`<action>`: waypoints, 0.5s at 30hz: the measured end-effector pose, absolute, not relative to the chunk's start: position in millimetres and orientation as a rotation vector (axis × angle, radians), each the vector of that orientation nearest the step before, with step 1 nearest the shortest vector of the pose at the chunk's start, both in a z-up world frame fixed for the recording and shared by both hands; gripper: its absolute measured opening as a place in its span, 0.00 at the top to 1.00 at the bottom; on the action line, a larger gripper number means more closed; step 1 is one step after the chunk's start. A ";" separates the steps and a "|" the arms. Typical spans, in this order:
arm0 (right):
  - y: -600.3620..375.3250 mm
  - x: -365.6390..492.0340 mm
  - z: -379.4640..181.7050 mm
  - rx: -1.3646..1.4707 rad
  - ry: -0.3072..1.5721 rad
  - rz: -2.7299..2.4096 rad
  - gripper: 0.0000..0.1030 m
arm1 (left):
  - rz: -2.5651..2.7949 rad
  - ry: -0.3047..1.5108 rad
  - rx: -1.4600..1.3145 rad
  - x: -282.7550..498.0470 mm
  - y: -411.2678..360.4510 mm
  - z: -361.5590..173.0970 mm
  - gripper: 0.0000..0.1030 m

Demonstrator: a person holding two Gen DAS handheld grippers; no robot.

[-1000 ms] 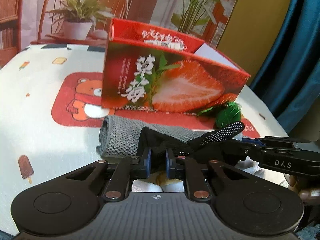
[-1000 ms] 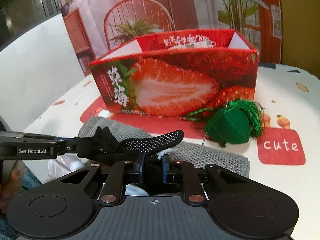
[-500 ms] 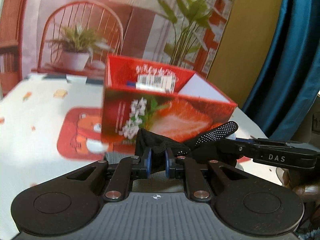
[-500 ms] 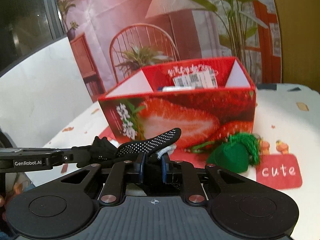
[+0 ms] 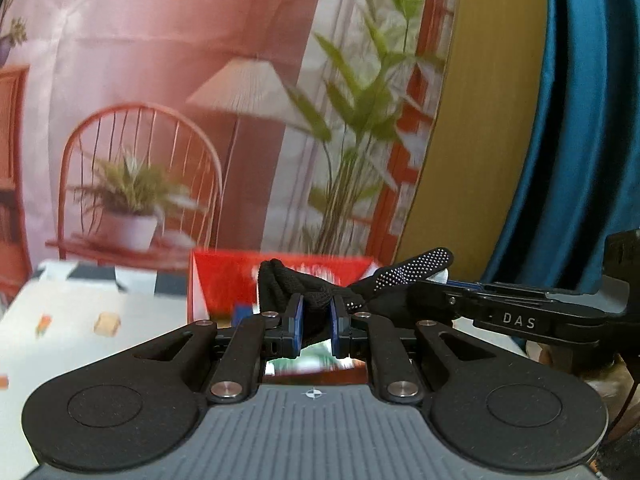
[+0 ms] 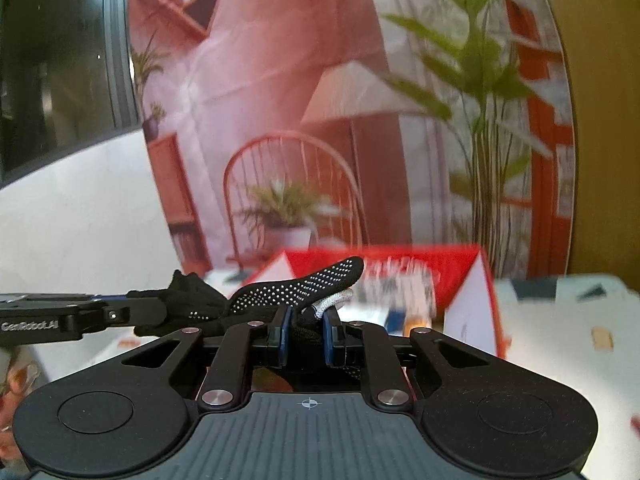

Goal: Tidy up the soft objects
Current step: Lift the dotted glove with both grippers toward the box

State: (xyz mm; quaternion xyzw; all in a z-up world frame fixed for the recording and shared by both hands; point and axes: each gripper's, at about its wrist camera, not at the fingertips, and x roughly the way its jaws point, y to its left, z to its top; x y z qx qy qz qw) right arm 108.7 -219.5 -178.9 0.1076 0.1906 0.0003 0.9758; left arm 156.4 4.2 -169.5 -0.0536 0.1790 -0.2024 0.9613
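Above the red box (image 5: 280,280) on the white patterned counter (image 5: 80,320), before a printed chair-and-plant backdrop (image 5: 200,80), left tool (image 5: 316,324) and right tool (image 6: 304,332) each clamp the black dotted glove (image 6: 296,288).

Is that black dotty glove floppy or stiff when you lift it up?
Probably floppy: the glove bunches up where the right tongs and left tongs pinch it. Likely light, too. Its grip dots probably keep it from slipping.
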 end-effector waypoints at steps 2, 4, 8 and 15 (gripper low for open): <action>-223.6 122.2 -167.8 0.183 0.362 -0.001 0.85 | -0.403 0.353 -0.103 168.3 -0.8 -164.6 0.86; -226.9 134.8 -160.2 0.152 0.345 -0.004 0.86 | -0.402 0.366 -0.102 181.8 -5.7 -162.7 0.86; -237.6 162.3 -158.4 0.127 0.353 -0.015 0.87 | -0.416 0.440 -0.106 214.1 -10.2 -169.1 0.86; -249.0 197.2 -201.6 0.189 0.525 -0.010 0.90 | -0.428 0.637 -0.101 261.5 -20.8 -204.9 0.86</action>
